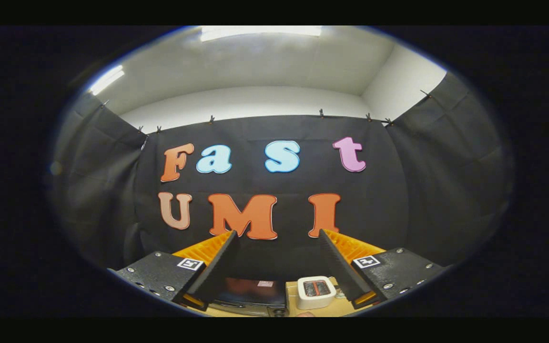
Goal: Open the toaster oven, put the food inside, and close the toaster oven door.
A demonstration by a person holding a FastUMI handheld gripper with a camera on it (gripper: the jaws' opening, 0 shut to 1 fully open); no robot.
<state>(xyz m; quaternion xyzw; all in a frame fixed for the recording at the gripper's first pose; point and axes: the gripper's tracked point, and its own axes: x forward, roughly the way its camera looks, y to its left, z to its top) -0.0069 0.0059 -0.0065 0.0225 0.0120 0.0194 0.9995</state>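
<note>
The tongs [277, 236] are held spread and empty, well above the counter [293, 297]. The toaster oven [250, 290] is seen below between them, apparently unopened, beside a small white toaster [316, 291]; every step is judged undone.

— What stands on the table [293, 291] besides the job's own items?
— A small white toaster [316, 292] with two slots in its top, on the pale wood.
— And behind it?
— Black cloth wall [274, 128], clipped along its top edge; white room wall [236, 102] above, ceiling lights [260, 31] glowing.
</note>
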